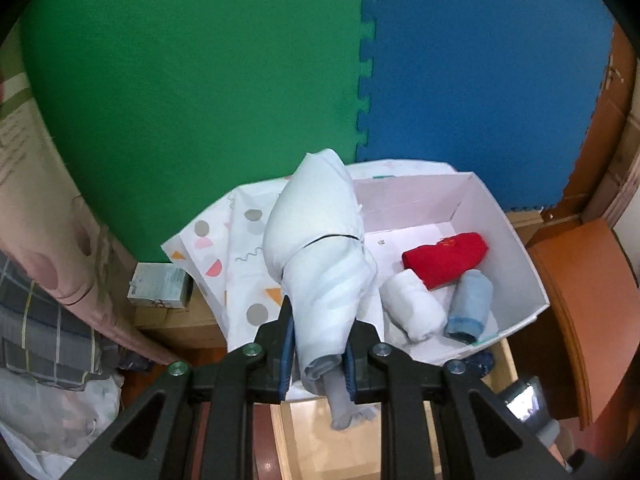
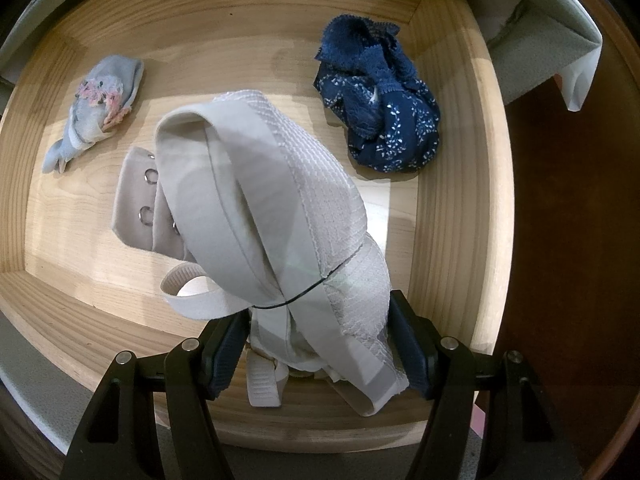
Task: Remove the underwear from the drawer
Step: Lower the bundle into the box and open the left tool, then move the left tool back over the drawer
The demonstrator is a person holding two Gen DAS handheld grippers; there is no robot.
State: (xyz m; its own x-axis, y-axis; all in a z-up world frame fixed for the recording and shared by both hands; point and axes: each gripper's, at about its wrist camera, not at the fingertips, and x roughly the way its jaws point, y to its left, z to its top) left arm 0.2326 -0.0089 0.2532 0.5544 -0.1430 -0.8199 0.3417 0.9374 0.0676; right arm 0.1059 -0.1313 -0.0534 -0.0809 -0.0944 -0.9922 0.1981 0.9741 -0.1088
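drawer (image 2: 460, 184) front edge cut off; white box (image 1: 516, 240) base partly hidden

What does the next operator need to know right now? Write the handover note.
Left gripper: shut on a pale blue rolled garment, held above the white cardboard box.
Right gripper: shut on a beige banded bra, above the wooden drawer.
Done: red roll, white roll and light-blue roll lie in the box.
Left: place both held pieces, then fetch the navy lace underwear and grey flowered piece from the drawer.
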